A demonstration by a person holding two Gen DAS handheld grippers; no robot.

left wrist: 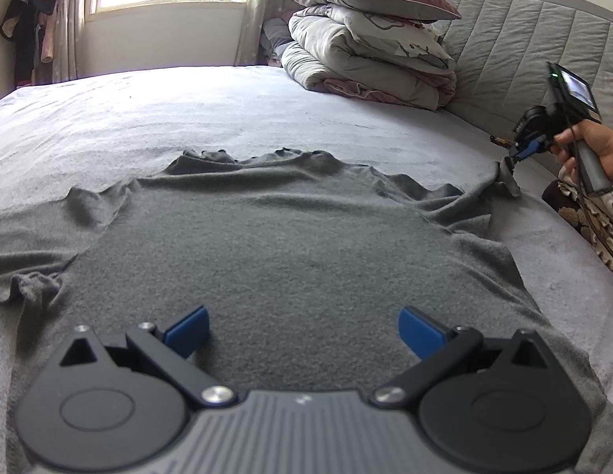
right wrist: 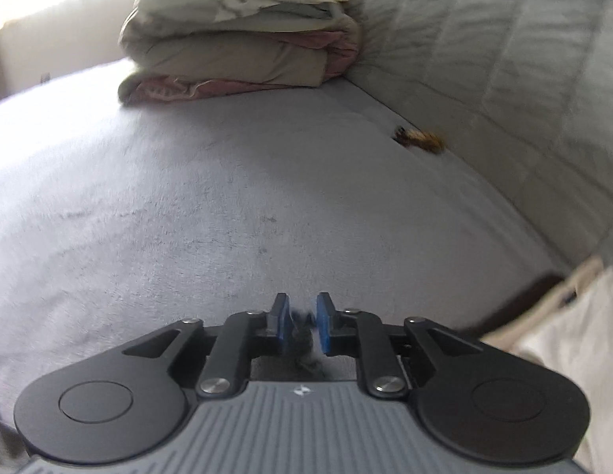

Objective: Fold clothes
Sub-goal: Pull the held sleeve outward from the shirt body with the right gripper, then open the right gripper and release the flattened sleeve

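A dark grey T-shirt (left wrist: 282, 245) lies spread flat on the pale bed sheet (left wrist: 187, 118), collar toward the far side. My left gripper (left wrist: 304, 316) hovers over the shirt's lower part, jaws wide open with nothing between them. At the right, a hand (left wrist: 598, 150) holds my right gripper (left wrist: 512, 160) at the raised tip of the shirt's right sleeve (left wrist: 504, 181). In the right wrist view the right gripper (right wrist: 302, 308) has its blue pads a little apart. A tuft of dark sleeve fabric (right wrist: 302, 335) sits loose in the gap.
A stack of folded quilts topped by a pillow (left wrist: 369, 39) stands at the far side against the quilted headboard (left wrist: 523, 47). A small brown object (right wrist: 421, 138) lies where the mattress meets the headboard. The person's patterned clothing (left wrist: 591, 217) is at the right edge.
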